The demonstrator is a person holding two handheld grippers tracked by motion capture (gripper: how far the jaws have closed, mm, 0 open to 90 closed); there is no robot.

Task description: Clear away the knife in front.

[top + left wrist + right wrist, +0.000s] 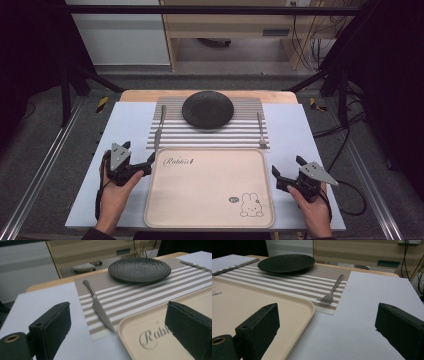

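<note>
Beige tray (pixel 210 200) flat on the table (pixel 125 125) at its near edge, left gripper (pixel 137 159) and right gripper (pixel 287 169) flanking it with jaws spread and empty, knife (pixel 158 131), black plate (pixel 207 109) and fork (pixel 261 131) on the striped mat (pixel 240 131) behind.

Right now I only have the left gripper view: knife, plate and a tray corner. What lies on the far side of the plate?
Observer: A fork lies on the striped placemat, right of the plate.
Operator: Which way do its tines point?
Observer: Toward the tray, as the right gripper view shows.
Operator: Where is the right gripper?
Observer: The right gripper sits open beside the tray's right edge, holding nothing.
Operator: Anything on the tray?
Observer: Nothing lies on it; there is a printed rabbit at its near right corner.
</note>
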